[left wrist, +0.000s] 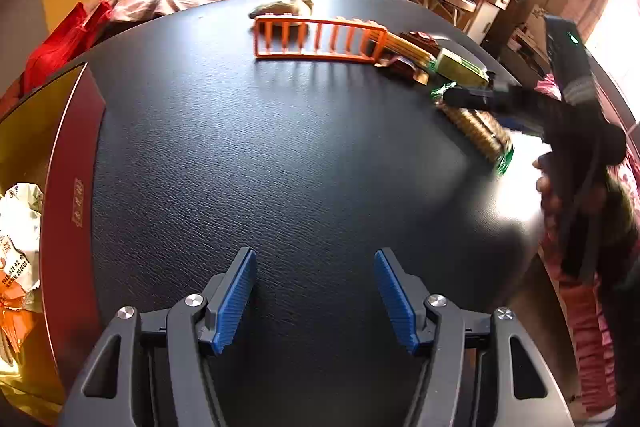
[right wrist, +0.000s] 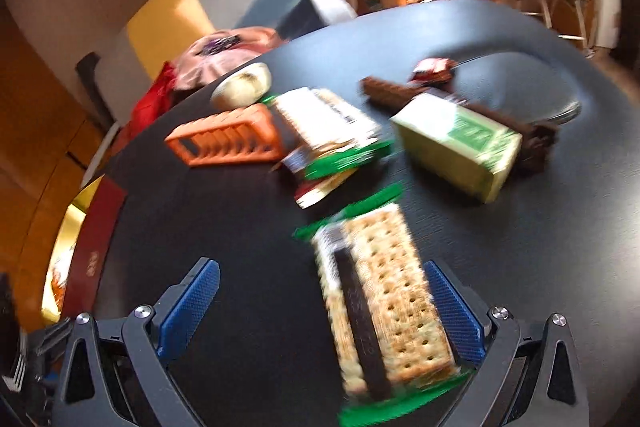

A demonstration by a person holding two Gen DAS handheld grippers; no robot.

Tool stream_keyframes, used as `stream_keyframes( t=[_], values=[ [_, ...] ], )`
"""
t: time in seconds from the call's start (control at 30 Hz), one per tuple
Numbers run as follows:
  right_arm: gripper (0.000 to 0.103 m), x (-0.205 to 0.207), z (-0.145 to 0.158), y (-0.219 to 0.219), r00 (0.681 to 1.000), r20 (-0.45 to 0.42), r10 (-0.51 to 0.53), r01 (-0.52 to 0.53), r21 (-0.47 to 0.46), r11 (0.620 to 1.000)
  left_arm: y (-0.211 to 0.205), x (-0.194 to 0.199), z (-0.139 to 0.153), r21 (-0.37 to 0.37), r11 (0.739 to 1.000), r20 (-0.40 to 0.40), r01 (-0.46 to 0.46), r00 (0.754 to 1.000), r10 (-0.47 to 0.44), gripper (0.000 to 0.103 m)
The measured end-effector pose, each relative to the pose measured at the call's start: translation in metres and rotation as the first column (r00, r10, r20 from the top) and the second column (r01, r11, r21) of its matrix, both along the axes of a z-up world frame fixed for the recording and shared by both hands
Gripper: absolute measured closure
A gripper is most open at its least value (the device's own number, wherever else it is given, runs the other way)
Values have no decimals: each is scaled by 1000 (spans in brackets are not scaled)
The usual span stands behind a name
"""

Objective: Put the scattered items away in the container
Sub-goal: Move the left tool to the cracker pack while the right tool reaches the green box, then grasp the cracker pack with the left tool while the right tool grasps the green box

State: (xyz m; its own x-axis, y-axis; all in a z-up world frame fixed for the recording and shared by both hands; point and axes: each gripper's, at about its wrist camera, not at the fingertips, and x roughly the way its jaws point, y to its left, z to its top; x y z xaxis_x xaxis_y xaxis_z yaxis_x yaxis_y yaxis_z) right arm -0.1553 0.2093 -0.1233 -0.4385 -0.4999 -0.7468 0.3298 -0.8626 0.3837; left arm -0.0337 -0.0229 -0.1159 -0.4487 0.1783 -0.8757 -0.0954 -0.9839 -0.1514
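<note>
A cracker pack in clear and green wrap lies on the black table between the open blue fingers of my right gripper, against the right pad. It also shows in the left wrist view under the right gripper. Beyond lie a second cracker pack, a pale green box, a brown bar, an orange rack and a bun. My left gripper is open and empty over bare table. The red and gold box stands at the left edge.
Crumpled wrappers lie inside the red box. A small red packet and a spoon lie at the far right. Clothes and a red bag sit beyond the table's far left edge.
</note>
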Motion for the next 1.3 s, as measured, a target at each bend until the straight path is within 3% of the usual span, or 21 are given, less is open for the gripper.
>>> stream_keyframes(
  t=[0.17,0.27,0.37,0.43,0.53,0.67,0.97,1.13,1.3],
  values=[
    [0,15,3,-30,988,57,146,-134,-170,976,-7,-5,2,9,1000,-3,-19,1000,19,41],
    [2,19,16,-32,984,29,175,-166,-194,967,-6,-8,6,10,1000,-17,-12,1000,12,41],
    [9,13,39,-13,993,-84,81,-87,-63,994,2,-16,13,23,1000,-33,11,999,-10,41],
    [40,1,47,1,991,-136,17,-9,58,998,13,-24,16,28,999,-48,34,998,-33,41],
    [41,-21,47,23,986,-161,-34,63,176,982,31,-36,22,33,996,-69,78,995,-76,41],
    [41,-46,42,36,989,-146,-15,54,268,962,57,-52,24,35,991,-71,127,990,-125,41],
    [41,-78,23,41,995,-56,87,-62,346,936,91,-84,18,29,988,-62,152,987,-150,41],
    [61,-76,22,33,984,-70,163,-121,410,904,99,-95,7,-26,989,-48,147,988,-148,41],
    [58,-69,18,27,975,-82,205,-144,468,872,96,-96,3,-15,993,-44,121,992,-121,40]
  ],
)
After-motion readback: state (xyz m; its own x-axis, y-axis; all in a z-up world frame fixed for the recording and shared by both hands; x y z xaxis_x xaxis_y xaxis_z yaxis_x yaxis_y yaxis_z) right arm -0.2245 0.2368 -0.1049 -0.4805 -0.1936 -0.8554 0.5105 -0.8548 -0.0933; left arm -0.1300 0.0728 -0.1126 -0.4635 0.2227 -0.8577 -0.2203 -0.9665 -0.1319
